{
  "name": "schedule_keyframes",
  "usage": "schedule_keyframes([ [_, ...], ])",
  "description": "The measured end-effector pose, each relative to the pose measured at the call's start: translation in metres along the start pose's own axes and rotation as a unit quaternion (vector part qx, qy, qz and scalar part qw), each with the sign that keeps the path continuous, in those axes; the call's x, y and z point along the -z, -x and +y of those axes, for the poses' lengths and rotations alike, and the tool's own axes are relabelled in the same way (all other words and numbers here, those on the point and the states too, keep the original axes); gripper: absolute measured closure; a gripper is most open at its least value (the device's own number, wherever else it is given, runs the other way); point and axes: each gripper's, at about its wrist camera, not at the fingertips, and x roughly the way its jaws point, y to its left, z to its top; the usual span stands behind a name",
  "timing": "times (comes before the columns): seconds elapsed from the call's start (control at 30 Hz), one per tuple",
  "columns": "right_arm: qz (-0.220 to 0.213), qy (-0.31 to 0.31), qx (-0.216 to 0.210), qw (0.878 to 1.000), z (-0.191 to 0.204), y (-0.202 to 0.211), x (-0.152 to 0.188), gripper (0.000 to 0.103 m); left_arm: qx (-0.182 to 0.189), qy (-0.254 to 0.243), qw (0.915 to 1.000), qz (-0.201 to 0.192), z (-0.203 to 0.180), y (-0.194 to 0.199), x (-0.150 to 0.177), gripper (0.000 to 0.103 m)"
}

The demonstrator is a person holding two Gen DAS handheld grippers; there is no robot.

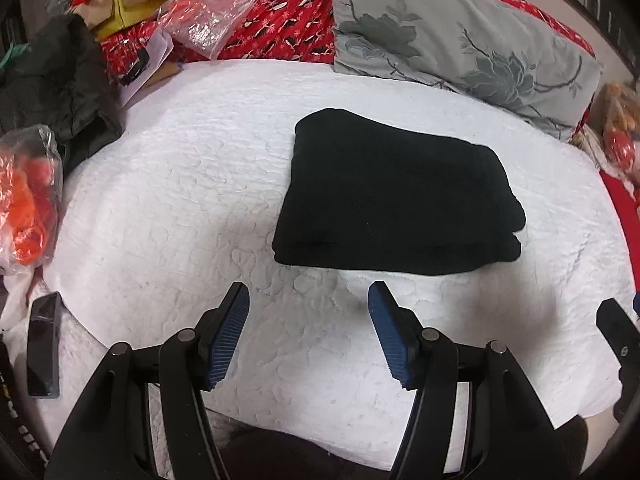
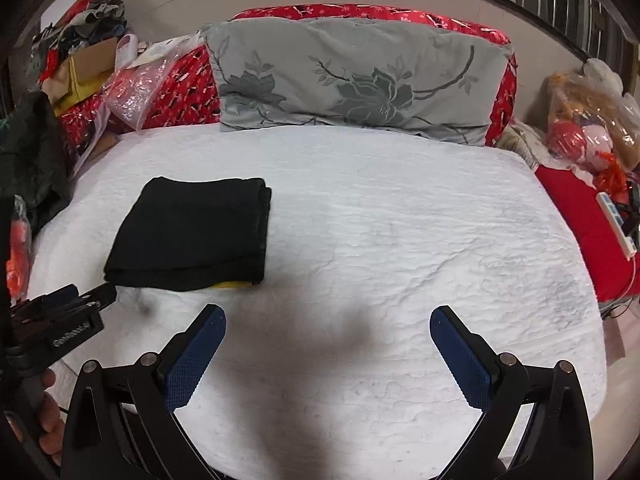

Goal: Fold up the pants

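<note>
The black pants (image 1: 394,196) lie folded into a compact rectangle on the white quilted bed cover (image 1: 180,200). My left gripper (image 1: 308,296) is open and empty, just short of the pants' near edge. In the right wrist view the folded pants (image 2: 192,236) lie at the left, with a bit of yellow showing under their near edge. My right gripper (image 2: 328,320) is open and empty over bare cover (image 2: 400,240), to the right of the pants. The left gripper's body (image 2: 60,320) shows at the left edge there.
A grey floral pillow (image 2: 352,80) leans on a red patterned headboard cushion (image 1: 288,20). Boxes, plastic bags and dark clothing (image 1: 52,88) crowd the left side. A dark phone-like object (image 1: 42,348) lies near the left edge. Bagged toys (image 2: 588,120) and a power strip (image 2: 618,224) sit at the right.
</note>
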Motion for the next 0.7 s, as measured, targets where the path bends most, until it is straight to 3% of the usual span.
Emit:
schedule_keyframes([
  [0.3,-0.005,-0.026,-0.012,1.000,-0.013,0.006,0.012,0.000,0.006,-0.001,1.0000,-0.006,-0.005,0.009,0.005,0.042],
  [0.7,-0.009,-0.040,-0.013,0.999,-0.022,0.007,0.015,0.000,0.042,-0.020,0.9988,-0.011,-0.018,0.018,0.010,0.042],
])
